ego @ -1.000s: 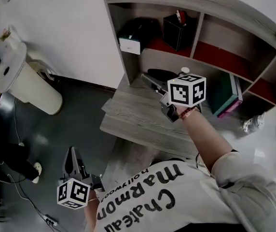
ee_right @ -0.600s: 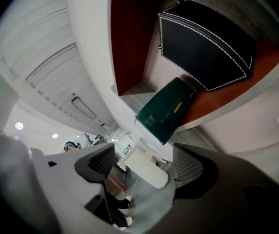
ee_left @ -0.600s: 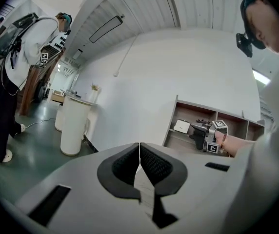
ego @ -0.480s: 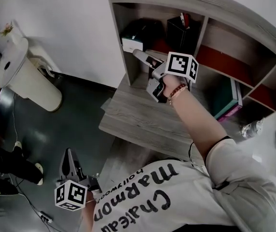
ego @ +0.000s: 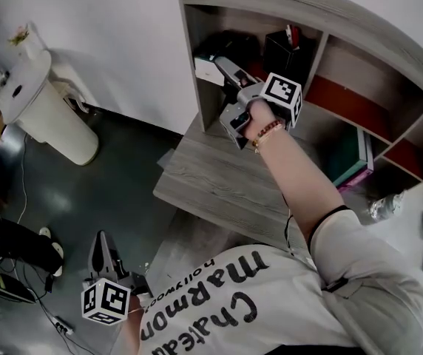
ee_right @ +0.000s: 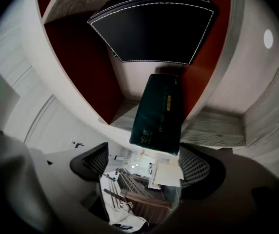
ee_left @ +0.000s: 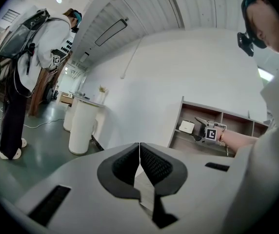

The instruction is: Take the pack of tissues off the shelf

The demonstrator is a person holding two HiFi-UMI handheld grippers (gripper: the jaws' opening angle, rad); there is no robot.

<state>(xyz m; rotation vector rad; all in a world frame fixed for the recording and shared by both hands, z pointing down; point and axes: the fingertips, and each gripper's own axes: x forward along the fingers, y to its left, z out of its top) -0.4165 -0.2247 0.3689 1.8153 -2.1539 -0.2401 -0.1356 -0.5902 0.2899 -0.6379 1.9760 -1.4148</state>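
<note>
Reaching the right gripper (ego: pixel 222 69) up into the shelf (ego: pixel 197 102), jaws just been opening and now spread wide.
Was over the desk (ego: pixel 197 176) a second ago, now rolled over and nosed into the top-left cubby, right up at the near end of the dark green pack of tissues (ee_right: pixel 156 113) lying in there, not pinching it. Still keeping the left gripper (ee_left: pixel 139 157) low by the hip, jaws together on nothing. Can read "Chateau Marmon" and "hollywoo" upside down on the shirt (ego: pixel 219 309); can't make out the pack's print.

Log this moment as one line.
step: reach for tissue pack | right gripper: open, jaws just been opening, pack at tips, ungripped | left gripper: shut, empty | pack: on shelf
</note>
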